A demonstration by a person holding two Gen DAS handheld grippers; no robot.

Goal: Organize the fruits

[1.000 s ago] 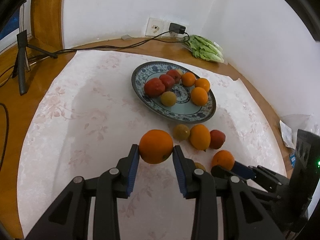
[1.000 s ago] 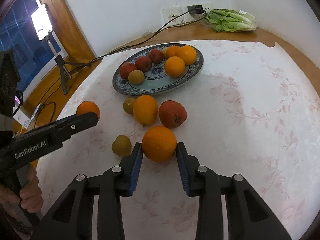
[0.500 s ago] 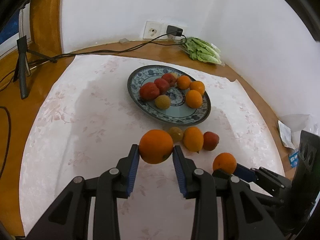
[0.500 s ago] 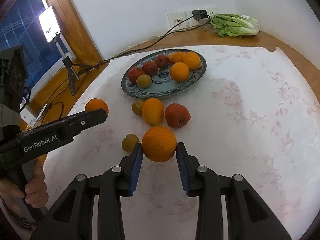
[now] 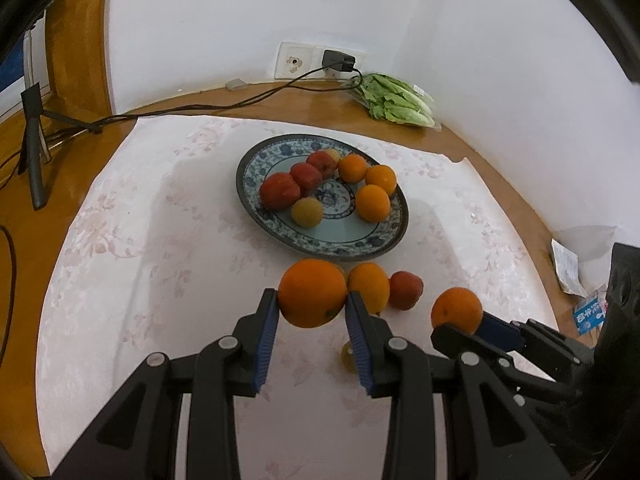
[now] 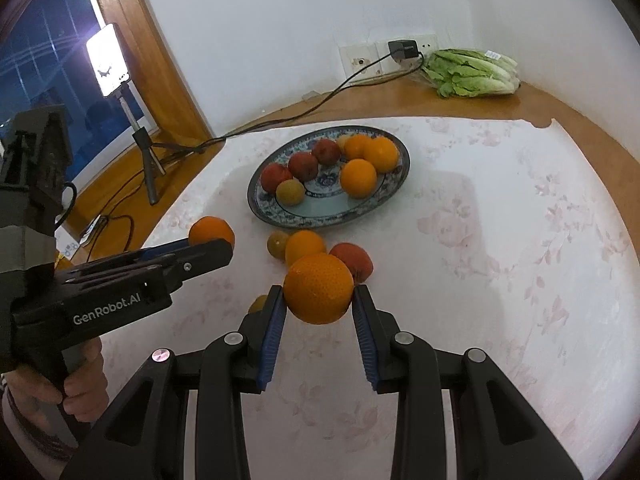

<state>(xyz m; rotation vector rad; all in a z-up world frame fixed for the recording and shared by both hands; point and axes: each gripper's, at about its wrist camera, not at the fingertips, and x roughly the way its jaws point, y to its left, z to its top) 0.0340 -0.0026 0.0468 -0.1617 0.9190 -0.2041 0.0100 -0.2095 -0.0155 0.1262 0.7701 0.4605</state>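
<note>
The left gripper [image 5: 312,316] has its jaws closed onto an orange [image 5: 312,293], the blue pads pressing its two sides, and holds it clear of the cloth. The right gripper [image 6: 319,311] does the same with a second orange [image 6: 319,288], its jaws clamped on either flank of the fruit (the dimpled skin shows plainly in the right wrist view). In the left wrist view the right gripper [image 5: 460,326] comes in from the right edge with its orange [image 5: 457,309] at the tip; in the right wrist view the left gripper [image 6: 210,246] reaches in from the left, marked "GenRobot.AI", with its orange [image 6: 211,231] at the end and the person's hand [image 6: 78,390] around its handle.

Just beyond the jaws, loose fruit lies on the pale flowered cloth [image 5: 140,248] that covers the worktop: an orange fruit [image 6: 304,245], a red fruit [image 6: 354,260] touching it, and a small yellow-brown fruit [image 6: 277,243] beside them. Another small yellowish fruit [image 5: 347,354] sits half hidden behind the left jaws.

Farther out stands the blue-patterned plate [image 5: 380,246], holding three red fruits, three oranges and a yellow-brown one.

At the wall lie a bagged head of lettuce [image 6: 472,72], a socket with a plugged-in charger [image 5: 338,61], and to the left a lamp on a small tripod [image 6: 108,60].
</note>
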